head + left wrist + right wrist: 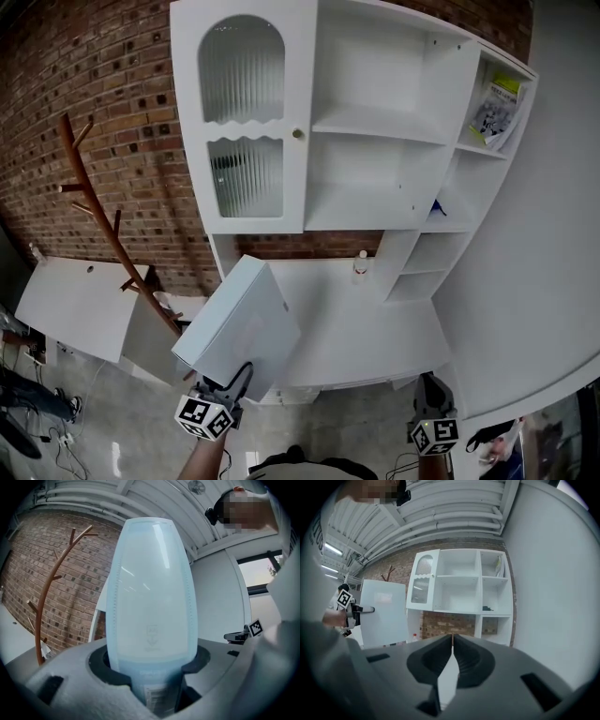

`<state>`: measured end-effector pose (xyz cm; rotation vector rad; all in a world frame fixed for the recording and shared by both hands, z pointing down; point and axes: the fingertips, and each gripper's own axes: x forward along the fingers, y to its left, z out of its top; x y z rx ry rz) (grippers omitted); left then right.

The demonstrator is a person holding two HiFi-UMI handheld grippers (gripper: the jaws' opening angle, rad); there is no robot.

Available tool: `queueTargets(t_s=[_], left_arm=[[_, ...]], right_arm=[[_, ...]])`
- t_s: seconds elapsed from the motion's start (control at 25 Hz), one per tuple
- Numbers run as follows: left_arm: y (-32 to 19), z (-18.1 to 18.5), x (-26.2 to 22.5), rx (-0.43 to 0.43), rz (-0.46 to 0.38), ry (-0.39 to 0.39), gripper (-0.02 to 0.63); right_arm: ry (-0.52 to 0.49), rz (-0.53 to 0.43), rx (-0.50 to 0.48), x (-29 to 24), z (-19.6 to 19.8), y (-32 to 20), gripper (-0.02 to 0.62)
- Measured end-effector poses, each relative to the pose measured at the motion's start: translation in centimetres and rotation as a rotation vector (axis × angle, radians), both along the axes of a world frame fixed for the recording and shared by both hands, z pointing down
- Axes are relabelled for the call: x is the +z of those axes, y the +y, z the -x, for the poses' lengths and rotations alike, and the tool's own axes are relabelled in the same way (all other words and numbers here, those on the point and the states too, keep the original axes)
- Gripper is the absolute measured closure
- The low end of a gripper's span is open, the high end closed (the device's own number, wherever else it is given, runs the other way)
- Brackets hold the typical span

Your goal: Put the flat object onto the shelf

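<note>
Two claws up: left gripper [225,381] pinches the flat white box [239,328] by its bottom edge, held tilted in the air below the shelf [375,124]; right gripper [428,384] pressed together, empty.

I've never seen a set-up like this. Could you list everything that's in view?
flat white rectangular box: one, white, tilted, in front of the cabinet's counter
shelf cabinet with arched ribbed-glass door: one, white, against the wall
small bottle: one, pale, on the counter under the shelves
printed booklets: a few, yellow and white, top right compartment
small dark item: one, bluish, middle right compartment, too small to identify
branching wooden coat stand: one, reddish brown, left of the cabinet
brick wall: one, red-brown, behind everything
left claw: one, grey, shut on the box
right claw: one, grey, shut, empty
</note>
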<state>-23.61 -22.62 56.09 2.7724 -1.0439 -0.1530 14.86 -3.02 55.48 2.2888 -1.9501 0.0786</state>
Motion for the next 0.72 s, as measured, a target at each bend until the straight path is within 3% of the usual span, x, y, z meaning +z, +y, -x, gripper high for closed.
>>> queueTargets(t_s=[0.36, 0.72], left_arm=[[-0.7, -0.9, 0.3, 0.008, 0.017, -0.005, 0.328], [-0.9, -4.0, 0.0, -0.035, 0.0, -0.019, 0.328]], right_arm=[[-0.022, 0.01, 0.007, 0.8, -0.8, -0.5, 0.565], [-0.014, -0.006, -0.081, 0.9, -3.5, -4.7, 0.565]])
